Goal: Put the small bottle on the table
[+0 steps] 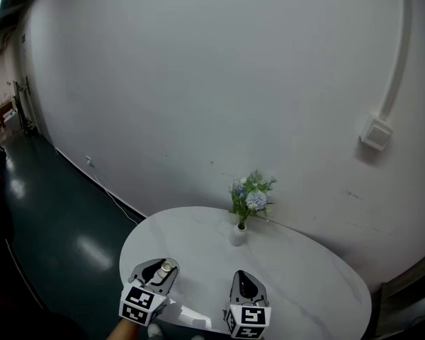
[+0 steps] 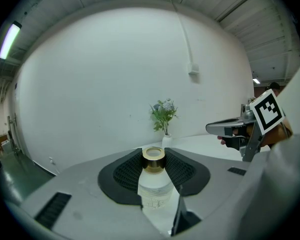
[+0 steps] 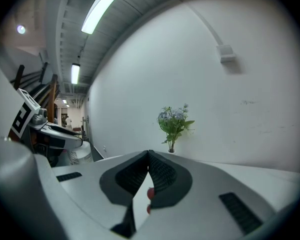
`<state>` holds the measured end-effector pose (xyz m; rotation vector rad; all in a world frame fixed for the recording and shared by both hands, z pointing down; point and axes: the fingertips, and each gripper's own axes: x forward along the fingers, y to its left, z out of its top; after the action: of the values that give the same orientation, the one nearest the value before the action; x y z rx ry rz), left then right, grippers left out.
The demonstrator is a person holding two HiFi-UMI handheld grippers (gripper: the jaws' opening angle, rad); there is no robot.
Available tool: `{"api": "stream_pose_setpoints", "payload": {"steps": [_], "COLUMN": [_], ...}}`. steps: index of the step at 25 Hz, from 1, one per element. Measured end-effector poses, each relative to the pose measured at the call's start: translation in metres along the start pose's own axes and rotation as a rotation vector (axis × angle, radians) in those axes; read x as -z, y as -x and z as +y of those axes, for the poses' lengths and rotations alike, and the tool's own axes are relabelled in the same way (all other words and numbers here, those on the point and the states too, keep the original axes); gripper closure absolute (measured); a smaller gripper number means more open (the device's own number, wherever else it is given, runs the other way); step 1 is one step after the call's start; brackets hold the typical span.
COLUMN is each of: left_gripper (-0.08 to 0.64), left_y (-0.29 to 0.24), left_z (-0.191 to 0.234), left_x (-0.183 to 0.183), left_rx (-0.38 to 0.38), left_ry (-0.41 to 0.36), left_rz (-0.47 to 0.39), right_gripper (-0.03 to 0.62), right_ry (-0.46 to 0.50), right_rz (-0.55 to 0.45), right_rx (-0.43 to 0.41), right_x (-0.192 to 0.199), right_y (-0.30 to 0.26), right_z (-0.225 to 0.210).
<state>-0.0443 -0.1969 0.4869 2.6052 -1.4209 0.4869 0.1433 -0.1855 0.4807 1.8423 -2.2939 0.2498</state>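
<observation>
My left gripper (image 2: pixel 154 160) is shut on the small bottle (image 2: pixel 154 186), a clear bottle with a gold cap, gripped at the neck between the black pads. In the head view the left gripper (image 1: pixel 158 270) hangs over the near left part of the white oval table (image 1: pixel 198 239), the bottle's cap (image 1: pixel 166 266) showing between its jaws. My right gripper (image 1: pixel 246 282) is beside it over the table's near edge. In the right gripper view its jaws (image 3: pixel 149 156) meet at the tips with nothing between them.
A small white vase of flowers (image 1: pixel 241 222) stands at the table's far side against the white wall (image 1: pixel 198 83). Dark floor (image 1: pixel 57 225) lies to the left. The right gripper (image 2: pixel 250 126) shows at the right of the left gripper view.
</observation>
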Motion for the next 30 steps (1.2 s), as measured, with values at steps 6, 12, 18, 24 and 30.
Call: {"api": "stream_pose_setpoints", "payload": {"steps": [6,12,18,24,30], "left_gripper": [0.419,0.419,0.418,0.419,0.419], "left_y": [-0.007,-0.018,-0.027,-0.041,-0.06], "left_z": [0.008,0.021,0.03,0.039,0.046], "left_x": [0.0,-0.002,-0.001,0.004,0.013], "left_rx": [0.002,0.012,0.023,0.038,0.055], "left_ry": [0.007,0.002,0.004,0.006,0.02], "left_rz": [0.001,-0.003,-0.003,0.005,0.022], "right_gripper": [0.529,0.529,0.529,0.529,0.529], "right_ry": [-0.005,-0.011,-0.013,-0.013,-0.022], "right_rz": [0.01,0.012,0.025,0.051,0.079], "right_rx": [0.009,0.029,0.039,0.041,0.045], "right_x": [0.002,0.0,0.004,0.01,0.019], "right_y": [-0.006,-0.017,-0.026,-0.039,-0.054], "right_z": [-0.004,-0.005,-0.003,0.002,0.003]}}
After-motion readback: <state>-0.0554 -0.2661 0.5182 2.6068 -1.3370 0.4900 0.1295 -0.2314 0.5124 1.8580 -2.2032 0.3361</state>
